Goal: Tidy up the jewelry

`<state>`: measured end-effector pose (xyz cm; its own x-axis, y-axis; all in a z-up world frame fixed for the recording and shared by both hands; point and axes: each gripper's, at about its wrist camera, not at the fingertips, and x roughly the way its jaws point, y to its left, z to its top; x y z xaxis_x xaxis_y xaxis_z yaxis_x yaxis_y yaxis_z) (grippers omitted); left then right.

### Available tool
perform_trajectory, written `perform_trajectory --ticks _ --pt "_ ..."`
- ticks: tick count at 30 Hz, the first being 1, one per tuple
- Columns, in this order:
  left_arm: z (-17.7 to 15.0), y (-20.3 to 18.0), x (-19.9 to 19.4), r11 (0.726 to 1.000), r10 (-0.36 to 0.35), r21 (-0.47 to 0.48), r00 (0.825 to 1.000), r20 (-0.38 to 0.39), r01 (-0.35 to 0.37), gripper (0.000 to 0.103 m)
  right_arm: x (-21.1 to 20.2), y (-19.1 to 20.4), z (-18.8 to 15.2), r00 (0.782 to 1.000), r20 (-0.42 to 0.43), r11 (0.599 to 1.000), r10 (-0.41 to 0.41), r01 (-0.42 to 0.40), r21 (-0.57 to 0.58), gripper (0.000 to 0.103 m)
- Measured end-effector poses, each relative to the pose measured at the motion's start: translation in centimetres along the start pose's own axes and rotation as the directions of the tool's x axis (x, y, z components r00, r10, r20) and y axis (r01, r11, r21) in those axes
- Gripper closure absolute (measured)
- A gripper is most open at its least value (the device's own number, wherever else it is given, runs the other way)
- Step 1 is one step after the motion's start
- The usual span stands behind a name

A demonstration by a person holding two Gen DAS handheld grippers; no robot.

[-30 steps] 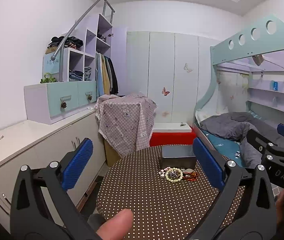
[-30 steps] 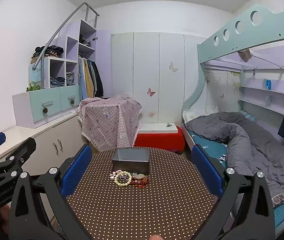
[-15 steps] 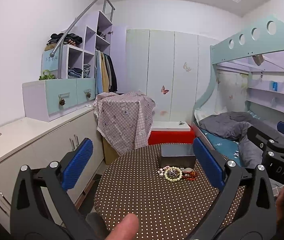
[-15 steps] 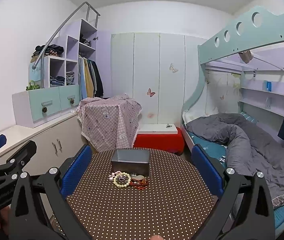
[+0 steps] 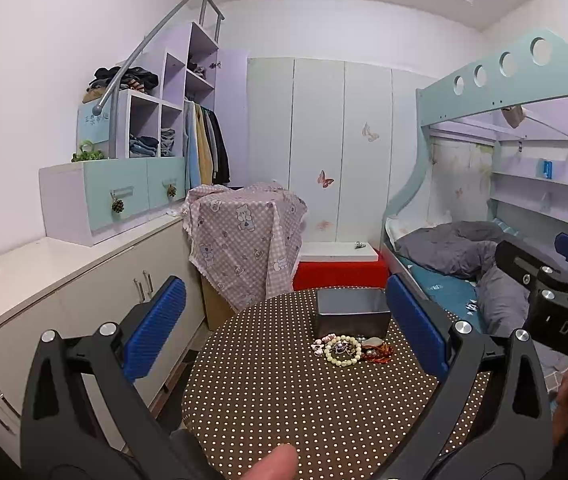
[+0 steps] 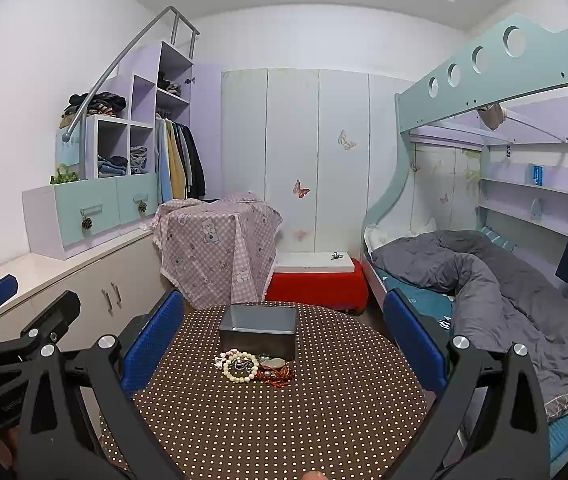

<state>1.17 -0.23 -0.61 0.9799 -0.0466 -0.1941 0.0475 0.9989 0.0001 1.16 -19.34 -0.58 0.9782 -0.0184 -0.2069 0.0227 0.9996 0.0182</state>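
Observation:
A pile of jewelry lies on a round brown polka-dot table (image 6: 284, 420), with a cream bead bracelet (image 6: 240, 367) on the left and red pieces (image 6: 278, 374) on the right. A dark grey open box (image 6: 259, 330) stands just behind the pile. In the left wrist view the bracelet (image 5: 343, 351) and box (image 5: 351, 314) sit right of centre. My left gripper (image 5: 284, 334) and my right gripper (image 6: 284, 336) are both open and empty, held above the near side of the table, well short of the pile.
A cupboard with a white counter (image 5: 44, 264) runs along the left wall. A checked cloth covers a box (image 6: 216, 248) behind the table. A red bench (image 6: 315, 284) and a bunk bed with a grey duvet (image 6: 483, 280) stand at the right.
Both views have shifted slightly; the left gripper has swung a little to the left, so the table sits further right in its view. Both grippers stay open.

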Motion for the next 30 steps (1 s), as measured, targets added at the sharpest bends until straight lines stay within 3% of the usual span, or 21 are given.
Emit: perform_trajectory --ticks 7,13,17,24,30 --pt "-0.9 0.2 2.1 1.0 0.011 0.002 0.999 -0.034 -0.01 0.005 1.3 -0.1 -0.7 1.0 -0.013 1.0 0.002 -0.002 -0.014 0.007" --pt "-4.1 0.2 7.5 1.0 0.023 0.01 0.986 -0.167 -0.021 0.005 5.2 -1.9 -3.4 0.993 -0.116 1.0 -0.016 0.017 0.002 0.007" --pt "-6.7 -0.2 12.0 0.999 0.029 0.022 0.961 -0.275 -0.023 0.005 8.5 -3.2 -6.0 0.977 -0.212 0.999 -0.031 0.034 0.011 0.007" --pt "-10.7 -2.6 20.2 0.998 -0.001 0.062 0.9 -0.435 0.031 0.005 13.6 -5.6 -10.3 0.93 -0.365 0.998 -0.041 0.058 0.036 0.007" --pt "-12.9 -4.6 25.9 0.994 0.006 0.094 0.836 -0.549 0.054 0.005 16.2 -7.1 -12.0 0.891 -0.452 0.996 -0.036 0.067 0.053 0.007"
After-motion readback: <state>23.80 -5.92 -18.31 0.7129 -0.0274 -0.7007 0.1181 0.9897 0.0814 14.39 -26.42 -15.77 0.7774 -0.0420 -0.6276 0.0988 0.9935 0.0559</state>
